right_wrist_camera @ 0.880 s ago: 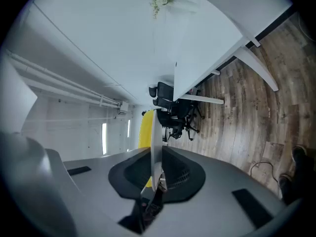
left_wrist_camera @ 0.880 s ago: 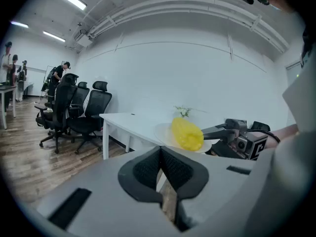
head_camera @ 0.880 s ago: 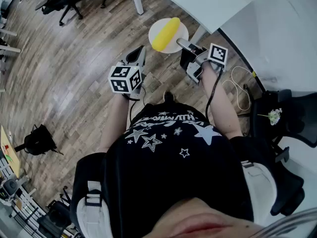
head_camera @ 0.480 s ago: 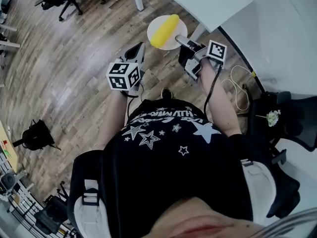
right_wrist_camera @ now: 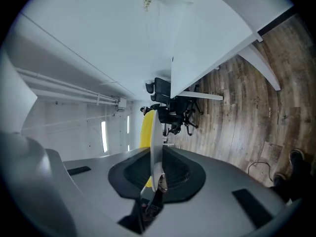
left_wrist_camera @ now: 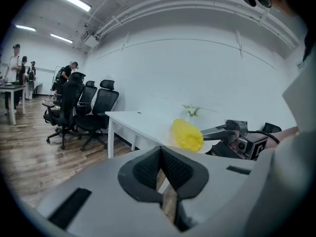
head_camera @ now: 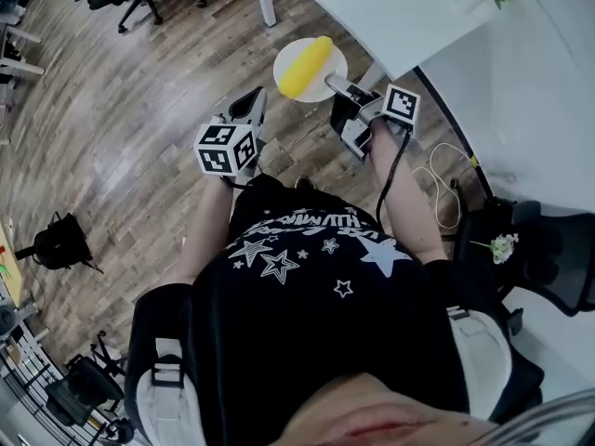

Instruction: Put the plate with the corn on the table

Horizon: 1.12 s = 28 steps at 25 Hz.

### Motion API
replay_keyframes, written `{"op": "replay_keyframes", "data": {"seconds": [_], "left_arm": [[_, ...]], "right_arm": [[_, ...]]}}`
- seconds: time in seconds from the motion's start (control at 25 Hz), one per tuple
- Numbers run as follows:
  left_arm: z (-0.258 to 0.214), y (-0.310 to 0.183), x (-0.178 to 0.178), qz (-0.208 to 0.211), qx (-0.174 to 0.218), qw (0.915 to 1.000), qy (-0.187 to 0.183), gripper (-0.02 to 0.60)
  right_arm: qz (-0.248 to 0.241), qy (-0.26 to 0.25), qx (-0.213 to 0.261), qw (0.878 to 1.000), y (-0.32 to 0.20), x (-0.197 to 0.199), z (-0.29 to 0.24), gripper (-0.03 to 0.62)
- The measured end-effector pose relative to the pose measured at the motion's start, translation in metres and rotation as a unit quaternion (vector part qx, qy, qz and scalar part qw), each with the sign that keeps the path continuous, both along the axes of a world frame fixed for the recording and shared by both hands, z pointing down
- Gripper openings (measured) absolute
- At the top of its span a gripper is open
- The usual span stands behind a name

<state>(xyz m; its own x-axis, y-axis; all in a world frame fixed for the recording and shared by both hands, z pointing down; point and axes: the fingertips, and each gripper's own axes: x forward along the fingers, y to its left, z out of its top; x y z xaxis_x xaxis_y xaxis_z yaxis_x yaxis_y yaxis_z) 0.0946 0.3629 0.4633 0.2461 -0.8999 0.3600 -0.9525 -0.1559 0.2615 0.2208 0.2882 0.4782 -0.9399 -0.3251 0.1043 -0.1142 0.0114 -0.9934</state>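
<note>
A white plate (head_camera: 327,59) with a yellow corn cob (head_camera: 306,66) on it hangs above the wooden floor, just in front of the white table (head_camera: 400,7). My right gripper (head_camera: 332,82) is shut on the plate's near rim and holds it about level. In the right gripper view the plate (right_wrist_camera: 156,142) shows edge-on between the jaws, with the corn (right_wrist_camera: 144,127) behind it. My left gripper (head_camera: 251,102) hovers left of the plate with its jaws together and nothing in them. The left gripper view shows the corn (left_wrist_camera: 187,135) and the right gripper (left_wrist_camera: 237,138) ahead.
Black office chairs (left_wrist_camera: 91,107) stand on the wooden floor to the left of the table (left_wrist_camera: 143,118). A white cable (head_camera: 446,170) lies on the floor on the right, beside another black chair (head_camera: 548,230). People stand far off (left_wrist_camera: 17,68). A black bag (head_camera: 58,245) sits on the floor.
The head view has shifted a little as the person moves. The plate stays in the right gripper's hold near the table's edge, and the left gripper keeps its place beside it.
</note>
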Motion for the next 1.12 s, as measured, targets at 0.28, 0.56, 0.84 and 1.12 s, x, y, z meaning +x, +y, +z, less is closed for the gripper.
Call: {"op": "replay_keyframes", "data": {"seconds": [0.28,0.56,0.84,1.12], "left_arm": [[0.005,-0.016,-0.011,-0.011,-0.01,0.9998,-0.009,0.006],[0.006,-0.046,-0.04,-0.017,-0.003,0.9998,-0.004,0.006],[0.015,-0.099,-0.076,0.008,-0.002,1.0,0.004,0.006],[0.009,-0.178,-0.142,0.031,0.013,0.9994,0.008,0.006]], "right_arm": [[0.001,-0.007,-0.003,1.0,-0.025,-0.003,0.005,0.041],[0.003,0.008,0.004,1.0,-0.042,-0.016,0.015,0.041],[0.024,0.007,0.018,1.0,-0.095,-0.049,0.012,0.043],[0.059,-0.012,0.015,0.998,-0.162,-0.112,0.008,0.043]]}}
